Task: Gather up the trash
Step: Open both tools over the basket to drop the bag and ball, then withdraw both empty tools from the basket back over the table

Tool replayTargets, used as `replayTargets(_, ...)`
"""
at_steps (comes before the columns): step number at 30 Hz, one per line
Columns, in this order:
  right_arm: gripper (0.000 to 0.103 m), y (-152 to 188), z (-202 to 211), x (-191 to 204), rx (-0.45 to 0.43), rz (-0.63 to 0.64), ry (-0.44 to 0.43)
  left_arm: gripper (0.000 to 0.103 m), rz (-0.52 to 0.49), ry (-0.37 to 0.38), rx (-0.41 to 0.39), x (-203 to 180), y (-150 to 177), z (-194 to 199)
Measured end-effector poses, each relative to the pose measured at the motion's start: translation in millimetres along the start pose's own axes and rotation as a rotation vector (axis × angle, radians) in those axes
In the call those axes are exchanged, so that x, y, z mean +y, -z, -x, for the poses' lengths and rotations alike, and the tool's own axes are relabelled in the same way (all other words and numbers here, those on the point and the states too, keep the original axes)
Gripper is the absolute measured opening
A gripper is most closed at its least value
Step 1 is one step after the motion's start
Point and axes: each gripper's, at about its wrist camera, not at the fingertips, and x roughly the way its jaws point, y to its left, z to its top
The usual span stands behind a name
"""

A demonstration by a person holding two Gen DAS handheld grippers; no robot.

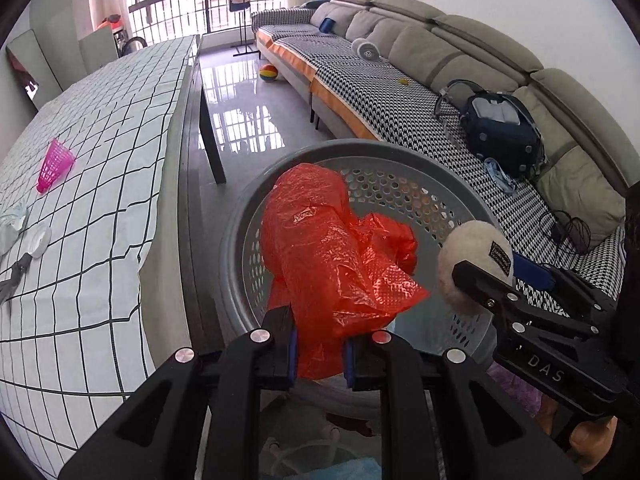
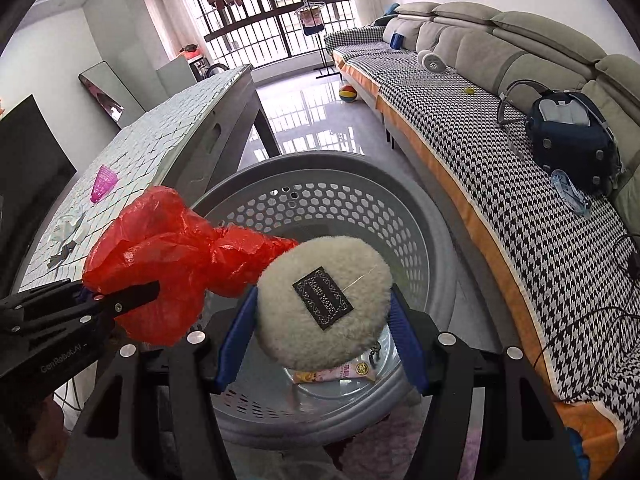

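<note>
Over basket (image 2: 436, 216), claws hold bag (image 1: 328, 256), puff (image 2: 324, 300)

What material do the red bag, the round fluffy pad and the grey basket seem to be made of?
Red bag: thin plastic film, glossy, crinkled and partly see-through.
Round fluffy pad: cream pile, probably wool or synthetic fleece, matte, with a black patterned label.
Grey basket: moulded hard plastic, smooth with a slight sheen, walls perforated with hexagonal holes.
</note>
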Motion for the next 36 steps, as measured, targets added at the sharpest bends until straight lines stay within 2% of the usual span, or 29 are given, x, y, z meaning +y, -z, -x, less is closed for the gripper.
replayTargets(7, 0.062, -2.9, -4.9, -0.1, -0.001, 0.007, -0.007, 0.018, 0.011, -0.012, 0.008, -1.4, -3.0, -6.0)
replayTargets(10, 0.062, -4.8, -3.5, -1.1, -0.009, 0.010, -0.013, 0.022, 0.009, -0.015, 0.003, -3.2, -4.3, -5.3)
replayTargets(11, 0.063, -5.2, -3.2, -1.5, -0.010, 0.011, -0.012, 0.026, 0.009, -0.016, 0.002, -2.7, -4.4, -4.7)
replayTargets(13, 0.066, -5.2, -1.8, -1.1, -0.014, 0.012, -0.011, 0.041, 0.011, -0.019, -0.002, -1.7, -4.3, -3.0)
replayTargets(14, 0.069, -5.1, -0.6, -1.5, -0.018, 0.011, -0.014, 0.056, 0.013, -0.022, -0.009, -1.0, -4.0, -1.5)
replayTargets(15, 0.072, -5.2, 0.8, -1.6, -0.023, 0.010, -0.015, 0.063, 0.017, -0.023, -0.018, 0.6, -3.6, 1.0)
replayTargets(22, 0.073, -4.2, 6.9, -1.9, -0.039, 0.000, -0.017, 0.065, 0.024, -0.029, -0.028, 3.4, -4.8, 7.1)
replayTargets(27, 0.073, -2.3, 9.4, 0.1, -0.040, 0.001, -0.013, 0.076, 0.030, -0.046, -0.047, 3.6, -3.9, 12.3)
replayTargets(36, 0.073, 0.0, 19.5, 2.3, -0.060, 0.002, 0.002, 0.087, 0.051, -0.060, -0.077, 10.1, -0.8, 23.6)
